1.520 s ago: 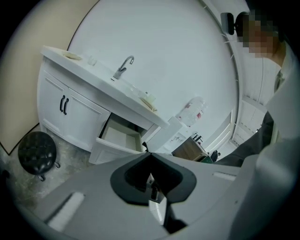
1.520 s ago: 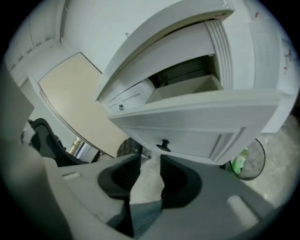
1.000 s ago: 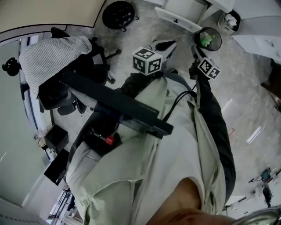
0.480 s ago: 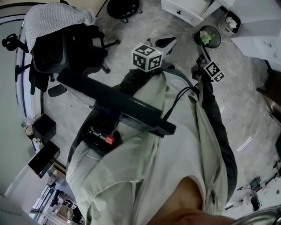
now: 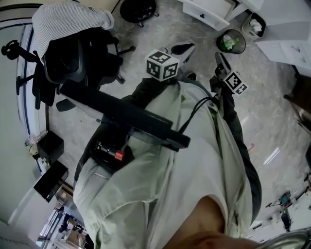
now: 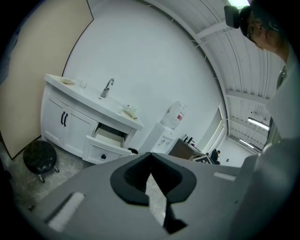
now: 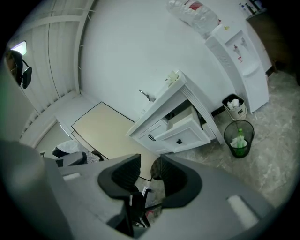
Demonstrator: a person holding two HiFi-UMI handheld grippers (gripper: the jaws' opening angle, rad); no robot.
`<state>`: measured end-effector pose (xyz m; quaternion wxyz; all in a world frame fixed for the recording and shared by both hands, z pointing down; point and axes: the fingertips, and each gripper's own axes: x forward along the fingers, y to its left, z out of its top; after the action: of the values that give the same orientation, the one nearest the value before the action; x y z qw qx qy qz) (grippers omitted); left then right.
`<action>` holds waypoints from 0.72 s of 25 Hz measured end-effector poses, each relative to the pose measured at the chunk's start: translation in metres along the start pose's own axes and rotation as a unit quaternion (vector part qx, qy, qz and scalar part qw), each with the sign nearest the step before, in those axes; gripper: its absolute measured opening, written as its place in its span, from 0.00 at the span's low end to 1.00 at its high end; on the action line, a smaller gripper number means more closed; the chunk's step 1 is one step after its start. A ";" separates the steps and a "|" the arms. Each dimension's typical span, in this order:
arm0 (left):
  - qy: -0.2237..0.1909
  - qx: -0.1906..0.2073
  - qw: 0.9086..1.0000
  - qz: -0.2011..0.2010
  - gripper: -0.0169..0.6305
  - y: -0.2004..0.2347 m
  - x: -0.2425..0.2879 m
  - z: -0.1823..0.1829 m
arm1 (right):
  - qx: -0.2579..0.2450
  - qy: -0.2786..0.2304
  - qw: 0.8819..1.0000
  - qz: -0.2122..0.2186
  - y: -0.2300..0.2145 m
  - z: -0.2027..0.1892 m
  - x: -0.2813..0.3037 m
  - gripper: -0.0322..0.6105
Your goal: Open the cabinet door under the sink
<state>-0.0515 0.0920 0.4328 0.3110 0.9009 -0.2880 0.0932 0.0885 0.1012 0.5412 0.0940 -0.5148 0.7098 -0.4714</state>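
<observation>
The white sink cabinet stands far off across the room, with a faucet on top. Its two doors with black handles are closed, and one drawer to their right is pulled out. The right gripper view shows the same cabinet and its pulled-out drawer. My left gripper is shut with nothing in it. My right gripper is open with nothing between the pads. In the head view both marker cubes sit in front of my body, well short of the cabinet.
A black office chair with a striped cloth stands at the left, and a black stool before the cabinet. A mesh bin holding a green bottle and a water dispenser stand past the cabinet's end. A beige board leans beside it.
The head view has swung, so the chair and cloth now sit higher and further right. The two marker cubes keep nearly the same place in the picture. Neither gripper has taken hold of anything.
</observation>
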 end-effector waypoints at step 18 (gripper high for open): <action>0.060 -0.036 0.994 -0.083 0.04 0.024 -0.037 -0.025 | -0.035 -0.001 0.997 -0.066 0.055 -0.085 -0.016 0.26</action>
<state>-0.0951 0.1094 0.4517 0.3667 0.9028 -0.1959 0.1099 0.0078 0.1642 0.5397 0.0447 -0.5640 0.6903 -0.4510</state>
